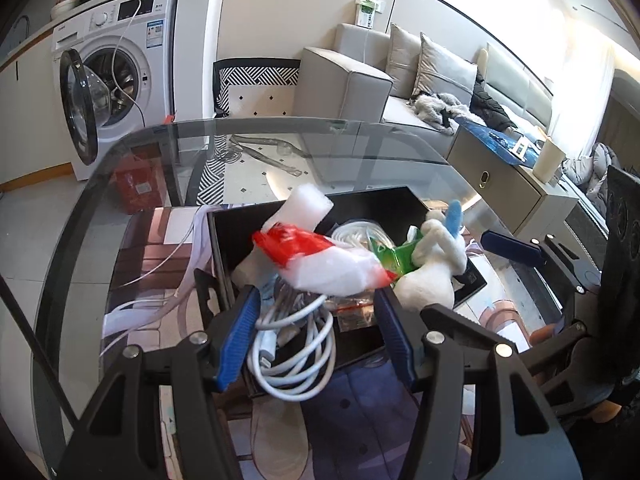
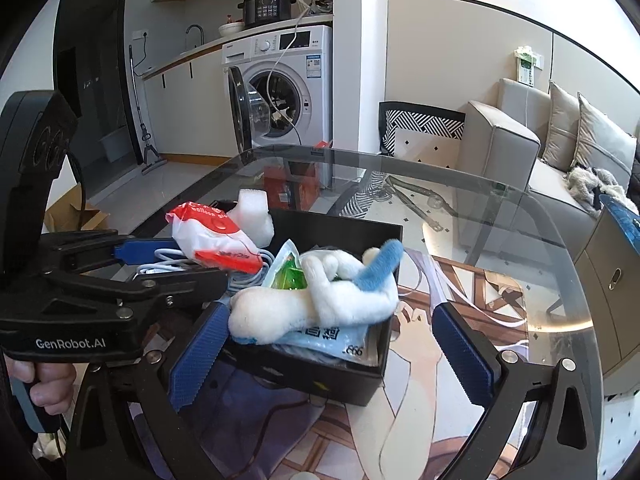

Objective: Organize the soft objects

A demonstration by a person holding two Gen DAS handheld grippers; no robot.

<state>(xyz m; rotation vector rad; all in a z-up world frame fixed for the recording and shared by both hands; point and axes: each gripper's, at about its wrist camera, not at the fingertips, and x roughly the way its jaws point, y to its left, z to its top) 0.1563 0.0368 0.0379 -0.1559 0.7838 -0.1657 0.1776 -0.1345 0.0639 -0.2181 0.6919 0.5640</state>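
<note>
A black open box stands on a glass table. In it lie a white plush toy with a blue part, a red-and-white soft packet, a white foam piece, a green packet, a coiled white cable and a light blue packet. My left gripper is open over the box, just below the red-and-white packet. My right gripper is open at the box's near side, around the plush toy.
The glass table's rounded edge runs behind the box. A washing machine with open door stands beyond, a grey sofa to the right. A red box sits on the floor under the glass.
</note>
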